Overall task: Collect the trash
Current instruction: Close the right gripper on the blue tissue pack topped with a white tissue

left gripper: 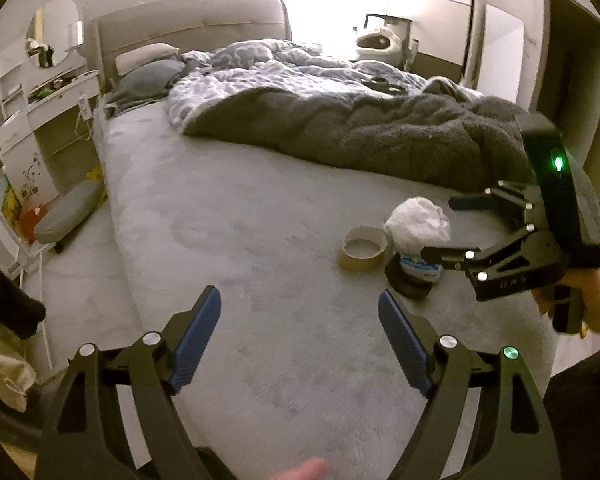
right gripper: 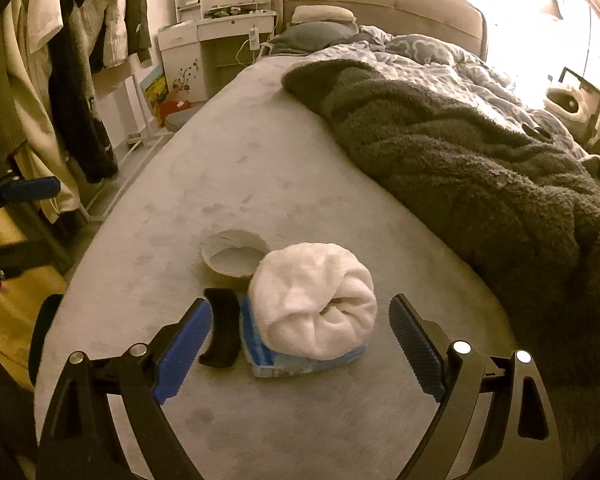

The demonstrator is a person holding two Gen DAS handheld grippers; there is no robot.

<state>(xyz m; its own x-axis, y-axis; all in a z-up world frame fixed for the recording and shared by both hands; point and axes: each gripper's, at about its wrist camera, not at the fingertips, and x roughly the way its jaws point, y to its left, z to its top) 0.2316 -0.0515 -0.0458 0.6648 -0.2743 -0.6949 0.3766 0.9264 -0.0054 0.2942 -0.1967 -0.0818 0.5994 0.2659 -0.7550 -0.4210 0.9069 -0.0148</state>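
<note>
Bedroom, grey bed (right gripper: 260,168) filling most of both views, w/ a dark fuzzy blanket (right gripper: 480,184) bunched along the right side and clothes hanging at upper left of the right wrist view. The trash is sitting in a tight cluster at lower centre of that view: a white crumpled wad (right gripper: 312,300) lying on top of a blue packet (right gripper: 300,360), a black curved piece (right gripper: 222,328) touching the packet's left edge, and a tape roll (right gripper: 236,258) just behind.

The right gripper (right gripper: 300,352) is standing spread wide, nothing pinched, its blue pads flanking the wad and packet w/o pressing on them. The left gripper (left gripper: 300,336) is also spread, nothing between its jaws, hovering over bare bedding at bottom of the left wrist view, apart from the cluster.

Risks, imo:
- Wad is looking soft and loose, so closing on it alone is probably leaving the packet behind.
- Left pad is sitting near the black piece, so closing may be shoving it away.
- Soft bedding could be giving under a push, tipping the stack.
- Both grippers are working near each other; collision possible.
</note>
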